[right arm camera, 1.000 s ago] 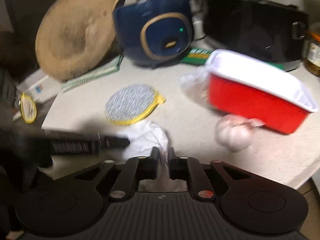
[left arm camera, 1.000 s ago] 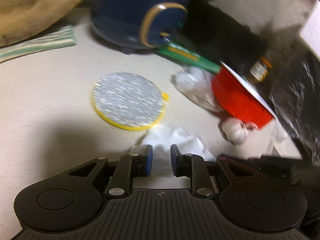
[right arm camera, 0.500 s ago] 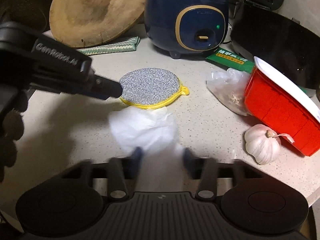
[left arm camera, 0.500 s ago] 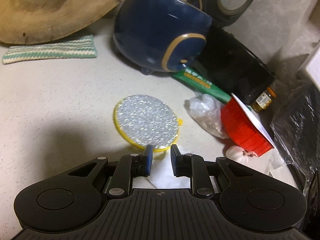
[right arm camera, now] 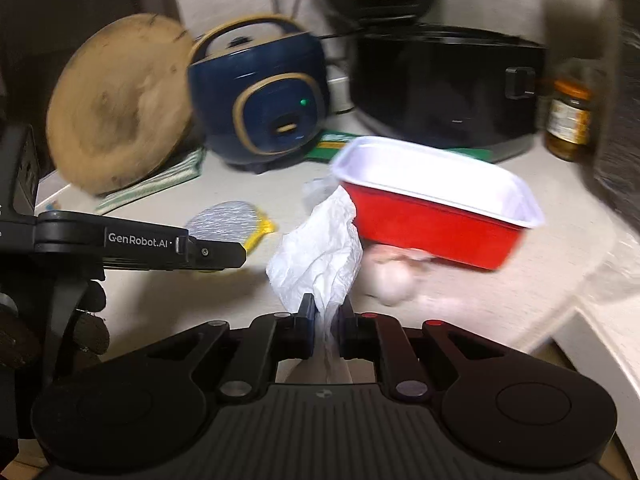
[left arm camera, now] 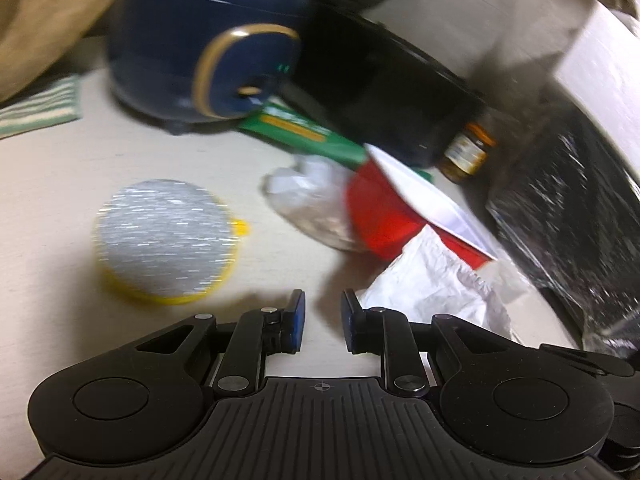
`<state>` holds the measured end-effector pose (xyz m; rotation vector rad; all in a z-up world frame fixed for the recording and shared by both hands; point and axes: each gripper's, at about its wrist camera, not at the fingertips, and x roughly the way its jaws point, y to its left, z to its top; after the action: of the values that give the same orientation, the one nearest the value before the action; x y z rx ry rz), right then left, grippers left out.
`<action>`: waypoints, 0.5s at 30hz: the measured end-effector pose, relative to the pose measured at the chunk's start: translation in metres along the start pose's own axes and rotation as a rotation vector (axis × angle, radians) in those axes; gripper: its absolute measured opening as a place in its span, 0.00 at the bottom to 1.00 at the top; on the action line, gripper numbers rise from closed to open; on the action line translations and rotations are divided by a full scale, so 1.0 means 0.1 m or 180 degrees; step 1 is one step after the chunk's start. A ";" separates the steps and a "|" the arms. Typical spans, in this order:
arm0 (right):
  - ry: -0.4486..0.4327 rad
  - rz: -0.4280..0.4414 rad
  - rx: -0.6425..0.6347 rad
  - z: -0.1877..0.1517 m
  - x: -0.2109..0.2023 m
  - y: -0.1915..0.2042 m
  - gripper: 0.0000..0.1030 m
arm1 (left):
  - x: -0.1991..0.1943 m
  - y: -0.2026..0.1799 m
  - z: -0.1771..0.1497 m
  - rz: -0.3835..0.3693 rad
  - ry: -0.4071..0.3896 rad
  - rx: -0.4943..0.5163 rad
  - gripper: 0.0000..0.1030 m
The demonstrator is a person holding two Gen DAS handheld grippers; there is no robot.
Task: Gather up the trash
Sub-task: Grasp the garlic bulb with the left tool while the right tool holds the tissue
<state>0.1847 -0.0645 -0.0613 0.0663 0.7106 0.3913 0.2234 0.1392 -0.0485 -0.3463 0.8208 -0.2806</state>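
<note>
Right gripper (right arm camera: 325, 312) clenched on a crumpled white tissue (right arm camera: 320, 252), jaws just drawn in within the last half second, the wad pinched between the blue pads and fanning upward in front of the red tray (right arm camera: 436, 236). Seen from the left wrist, the same tissue (left arm camera: 432, 284) hanging just right of the left gripper (left arm camera: 323, 314), apart from its pads. Left gripper released — a narrow gap between the blue pads, only bare countertop (left arm camera: 48, 216) showing through. From the right wrist, the left gripper (right arm camera: 236, 255) reaching in from the left edge, tip near the round silver scrub pad with yellow rim (right arm camera: 228, 222). Scrub pad (left arm camera: 164, 240) lying flat on the counter, ahead and left of the left gripper. Red tray with white inside tilted, a garlic bulb (right arm camera: 390, 276) blurred just beneath its near edge. A clear plastic bag (left arm camera: 308, 200) bunched against the tray's left side, a green packet (left arm camera: 296, 130) behind it. Farther back — a navy rice cooker (right arm camera: 260, 96), a black cooker (right arm camera: 444, 84), a round wooden board (right arm camera: 120, 108) leaning at the left with a striped cloth (right arm camera: 160, 182) at its foot, and a jar with an orange lid (right arm camera: 568, 120) at the right. Much of both views smeared by motion blur.
</note>
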 end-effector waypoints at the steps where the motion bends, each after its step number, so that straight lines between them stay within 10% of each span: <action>1: 0.0004 -0.0046 0.0038 -0.02 -0.01 -0.04 0.10 | 0.03 -0.05 0.00 -0.0030 0.0019 0.0034 0.22; 15: -0.0035 -0.0497 0.0466 -0.15 -0.14 -0.62 0.10 | 0.32 -0.47 0.02 -0.0192 0.0110 0.0205 0.22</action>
<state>0.1852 -0.1283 -0.0760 0.1502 0.7275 0.1890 0.2408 0.0849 -0.0493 -0.3070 0.8343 -0.3695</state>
